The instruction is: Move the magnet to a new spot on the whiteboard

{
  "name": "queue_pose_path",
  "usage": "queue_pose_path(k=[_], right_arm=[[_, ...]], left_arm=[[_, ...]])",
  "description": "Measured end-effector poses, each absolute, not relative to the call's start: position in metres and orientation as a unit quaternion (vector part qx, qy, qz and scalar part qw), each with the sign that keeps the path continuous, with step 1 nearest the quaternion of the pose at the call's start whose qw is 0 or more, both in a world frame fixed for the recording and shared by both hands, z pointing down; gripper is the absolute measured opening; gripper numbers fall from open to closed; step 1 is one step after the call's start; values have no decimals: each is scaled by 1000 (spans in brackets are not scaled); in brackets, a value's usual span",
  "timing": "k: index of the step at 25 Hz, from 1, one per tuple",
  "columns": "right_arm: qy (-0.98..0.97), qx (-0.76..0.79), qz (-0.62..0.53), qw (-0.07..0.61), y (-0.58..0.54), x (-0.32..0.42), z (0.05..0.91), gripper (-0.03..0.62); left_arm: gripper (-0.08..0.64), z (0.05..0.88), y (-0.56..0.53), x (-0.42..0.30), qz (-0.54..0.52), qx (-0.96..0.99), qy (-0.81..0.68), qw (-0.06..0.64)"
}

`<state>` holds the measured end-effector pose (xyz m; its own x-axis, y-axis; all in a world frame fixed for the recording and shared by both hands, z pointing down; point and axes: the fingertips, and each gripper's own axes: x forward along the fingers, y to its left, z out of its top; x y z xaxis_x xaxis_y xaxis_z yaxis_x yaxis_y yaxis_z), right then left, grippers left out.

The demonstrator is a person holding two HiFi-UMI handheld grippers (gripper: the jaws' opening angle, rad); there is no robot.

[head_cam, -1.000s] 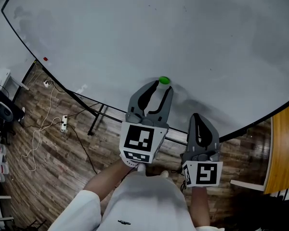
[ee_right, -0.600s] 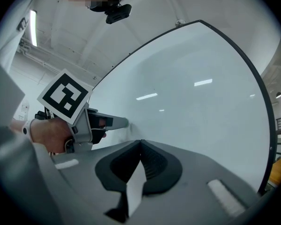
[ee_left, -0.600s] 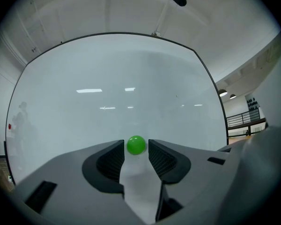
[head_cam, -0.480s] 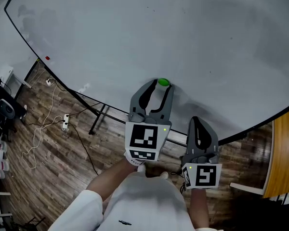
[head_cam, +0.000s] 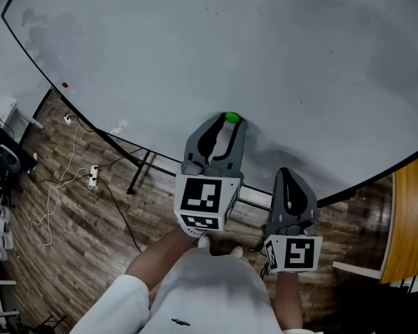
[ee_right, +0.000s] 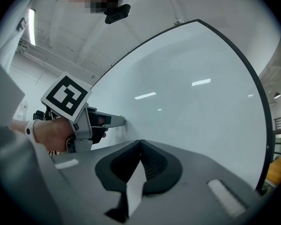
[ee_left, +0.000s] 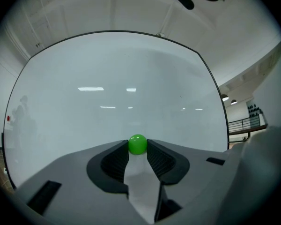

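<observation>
A small green ball magnet point(head_cam: 230, 117) sits on the whiteboard point(head_cam: 279, 40) near its lower edge. My left gripper point(head_cam: 229, 122) points at the board, its jaws having just been closing with the magnet between them. In the left gripper view both pads point(ee_left: 152, 150) touch the magnet point(ee_left: 137, 144), so my left gripper point(ee_left: 137, 147) is shut on it. My right gripper point(head_cam: 284, 175) hangs lower and to the right, short of the board, shut and empty. Its own view shows the right gripper point(ee_right: 140, 143) with tips together and the left gripper point(ee_right: 116, 121) at the whiteboard point(ee_right: 201, 102).
A small red mark point(head_cam: 65, 85) sits at the board's left edge. The board's stand legs point(head_cam: 142, 170) rise from a wooden floor, with cables and a power strip point(head_cam: 92, 178) to the left. A wooden tabletop point(head_cam: 411, 214) lies at the right edge.
The left jaws spread wider around the magnet half a second ago, then narrowed onto it. Neither hand has shifted noticeably.
</observation>
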<state>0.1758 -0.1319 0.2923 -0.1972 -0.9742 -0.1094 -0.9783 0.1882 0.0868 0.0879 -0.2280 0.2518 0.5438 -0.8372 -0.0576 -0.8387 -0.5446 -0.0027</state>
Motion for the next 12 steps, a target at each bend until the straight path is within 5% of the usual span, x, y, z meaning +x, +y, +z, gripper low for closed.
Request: queue_pose_path(k=[12], right_arm=[[774, -630, 67, 16, -130, 159, 292, 11]], left_arm=[[123, 269, -213, 80, 11, -898, 440, 0]])
